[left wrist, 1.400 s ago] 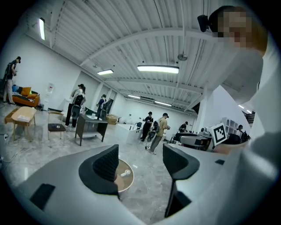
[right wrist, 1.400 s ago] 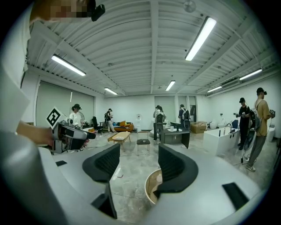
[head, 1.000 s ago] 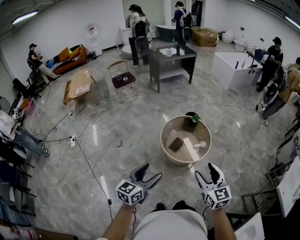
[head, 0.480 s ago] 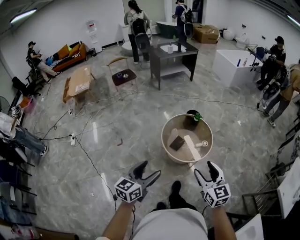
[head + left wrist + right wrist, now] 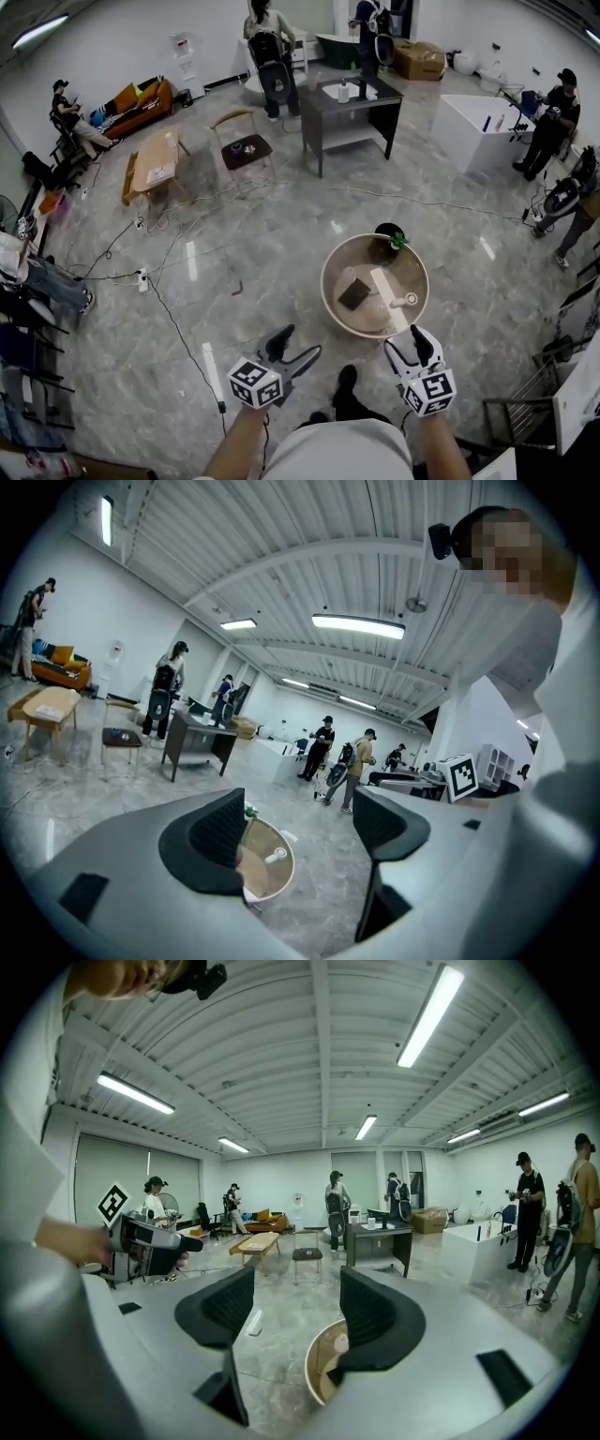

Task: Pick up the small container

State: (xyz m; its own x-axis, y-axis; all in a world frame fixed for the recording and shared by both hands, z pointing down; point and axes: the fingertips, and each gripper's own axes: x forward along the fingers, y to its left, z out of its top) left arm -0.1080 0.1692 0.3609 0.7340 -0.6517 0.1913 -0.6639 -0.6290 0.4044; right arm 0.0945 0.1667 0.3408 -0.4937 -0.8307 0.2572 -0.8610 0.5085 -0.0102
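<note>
Markings: the left gripper (image 5: 300, 342) and the right gripper (image 5: 408, 339) each carry a cube faced with black-and-white square markers. Any other print in the room is too small to read.
Left gripper: released, with its jaws wide apart and just now opening further. Only the floor and part of the basin (image 5: 328, 272) show between them, and nothing touches the pads (image 5: 220, 832).
Right gripper: released, with its jaws well apart. Bare floor shows between them and nothing is held. In the head view its tips lie over the near rim of the basin, and I cannot tell whether they touch it.
Small container (image 5: 405, 301): a small white piece with a round end. It lies inside the basin on the side nearer the right gripper, just beside a pale board (image 5: 382, 289), and neither gripper holds it.
Basin contents: a dark square piece (image 5: 353, 293) lies left of the board. A dark pot (image 5: 382, 236) with a green sprig sits at the far rim.
Basin: round and beige, standing on the grey marbled floor straight ahead of the person, closer to the right gripper than to the left.
</note>
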